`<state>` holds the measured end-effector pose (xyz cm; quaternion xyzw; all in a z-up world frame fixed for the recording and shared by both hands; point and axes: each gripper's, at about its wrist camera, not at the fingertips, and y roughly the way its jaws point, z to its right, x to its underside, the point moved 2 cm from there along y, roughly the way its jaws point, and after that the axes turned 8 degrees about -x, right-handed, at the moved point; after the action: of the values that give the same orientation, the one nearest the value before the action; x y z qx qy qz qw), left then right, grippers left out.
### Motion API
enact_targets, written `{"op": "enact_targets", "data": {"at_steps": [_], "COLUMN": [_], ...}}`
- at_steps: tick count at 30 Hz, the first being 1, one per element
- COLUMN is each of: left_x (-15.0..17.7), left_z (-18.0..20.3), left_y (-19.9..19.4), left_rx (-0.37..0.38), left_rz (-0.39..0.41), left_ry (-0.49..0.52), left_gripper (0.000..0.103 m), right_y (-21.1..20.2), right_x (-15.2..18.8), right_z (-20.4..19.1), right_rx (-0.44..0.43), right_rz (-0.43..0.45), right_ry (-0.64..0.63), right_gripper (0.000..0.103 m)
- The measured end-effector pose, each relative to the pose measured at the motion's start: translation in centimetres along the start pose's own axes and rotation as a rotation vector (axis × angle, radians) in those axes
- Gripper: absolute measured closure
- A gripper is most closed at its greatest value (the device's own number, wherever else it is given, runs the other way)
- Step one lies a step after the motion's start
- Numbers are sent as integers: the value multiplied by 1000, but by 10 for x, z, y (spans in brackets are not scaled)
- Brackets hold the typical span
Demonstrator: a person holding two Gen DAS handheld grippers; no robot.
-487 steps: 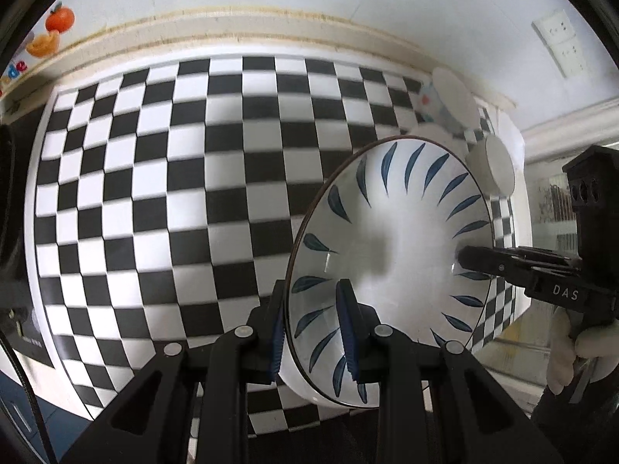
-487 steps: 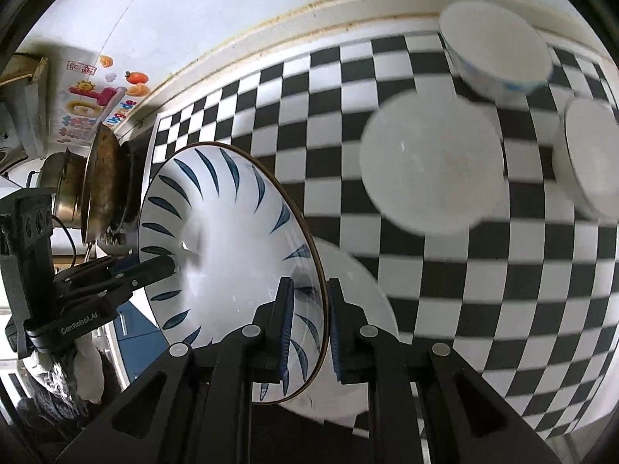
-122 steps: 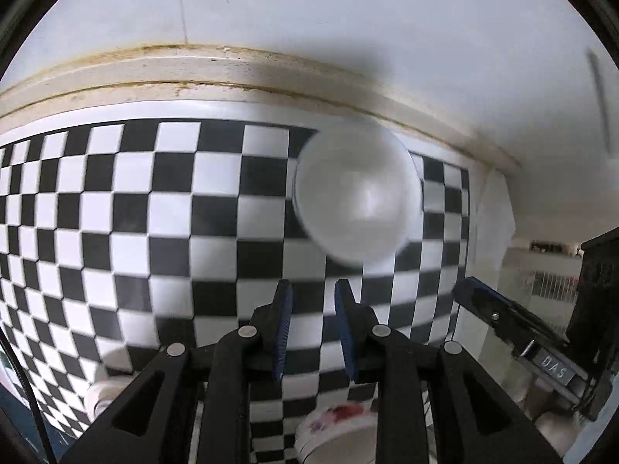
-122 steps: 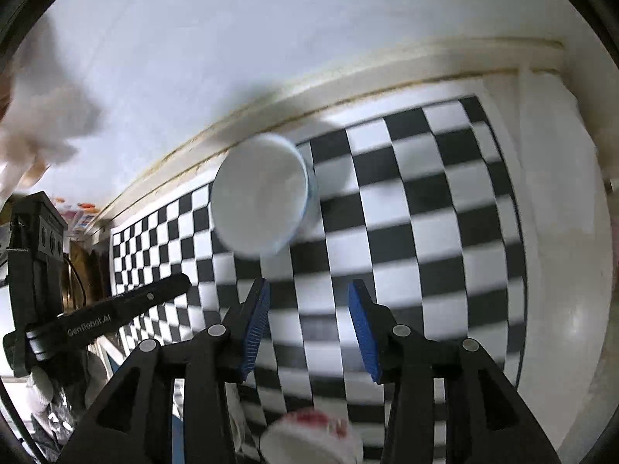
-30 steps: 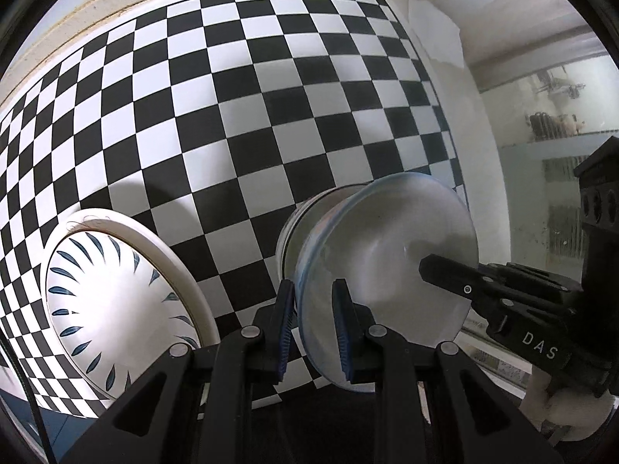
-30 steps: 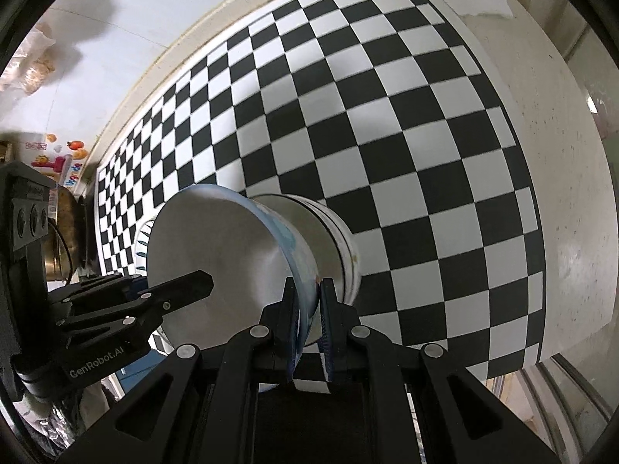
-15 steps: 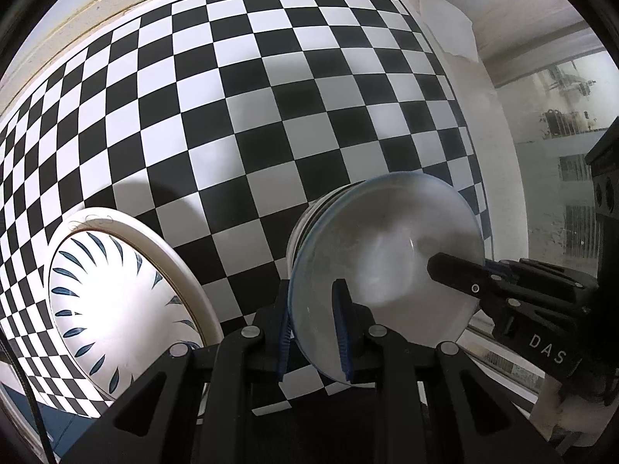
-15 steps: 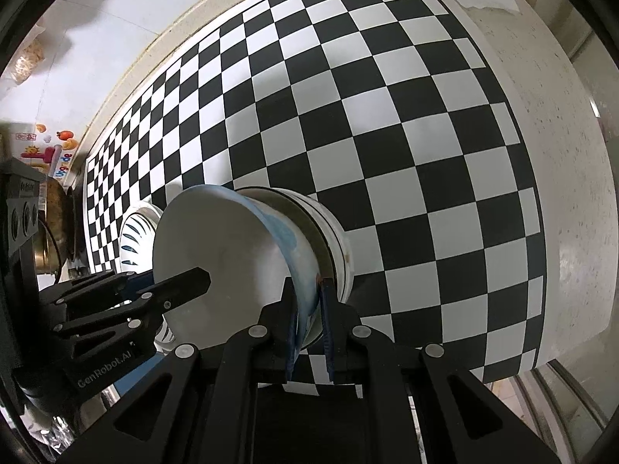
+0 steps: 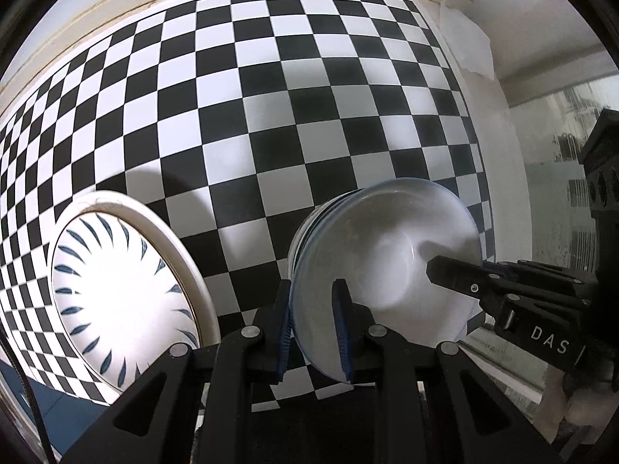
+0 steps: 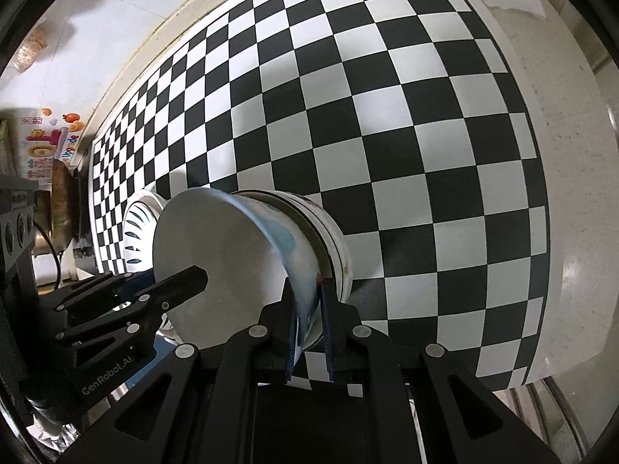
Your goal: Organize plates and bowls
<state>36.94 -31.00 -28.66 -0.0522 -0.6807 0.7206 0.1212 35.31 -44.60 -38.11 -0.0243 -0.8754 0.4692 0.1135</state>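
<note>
- A white bowl [image 9: 387, 255] is held over a stack of bowls [image 10: 329, 232] on the checkered desk [image 9: 271, 116], its rim clamped on one side by the left tool [image 9: 313, 321] and on the opposite side by the right tool [image 10: 309, 332].
- If one tool is let go first, the bowl could tip and knock the stack.
- Lowered off-centre, it may sit crooked and chip.
- The patterned plate [image 9: 116, 290] lies near; a sideways swing could strike it.

Checkered countertop [image 9: 271, 123] — white wall [image 10: 127, 19] behind, stickers [image 10: 42, 147] at left.
</note>
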Motion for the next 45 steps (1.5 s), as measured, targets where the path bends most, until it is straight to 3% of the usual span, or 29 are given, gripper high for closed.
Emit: {"op": "enact_targets", "data": {"at_steps": [12,16,19,26,29,31,33,35,45], "left_x": [6,11,18,47,65,79,91,106,170], "left_z": [-1,-1,-2,-21,-27,-32,-36,-41,-51], "left_y": [-5,-19,-42,-98,-120,-136,-149,-163,-205], "left_rx": [2,-26,-72,-115,-117,-122,-129,-139,-158], "left_rz": [12,57,136,302,366,414,454,501,619], "left_ry": [-69,-62,-51,-80,-78,-79,-79,-89,-147], "left_gripper": [85,85,84,80,68,52,24,16,11], "right_y": [-12,-24,-38,-78,-96,-108,-117,-124,-163], "right_x": [1,4,11,50,75,94,111,125,203], "right_z": [-11,-16,-25,-58,-78,-93,-108,-119,-157], "right_rx": [67,111,136,164,162,162,168,182,218], "right_rz": [-16,19,66,217,287,332,372,401,558], "right_ry": [-104,-133,-153,-193,-218,-241,-260,-274,-335], "right_gripper": [88,88,87,58,40,29,21,18,11]}}
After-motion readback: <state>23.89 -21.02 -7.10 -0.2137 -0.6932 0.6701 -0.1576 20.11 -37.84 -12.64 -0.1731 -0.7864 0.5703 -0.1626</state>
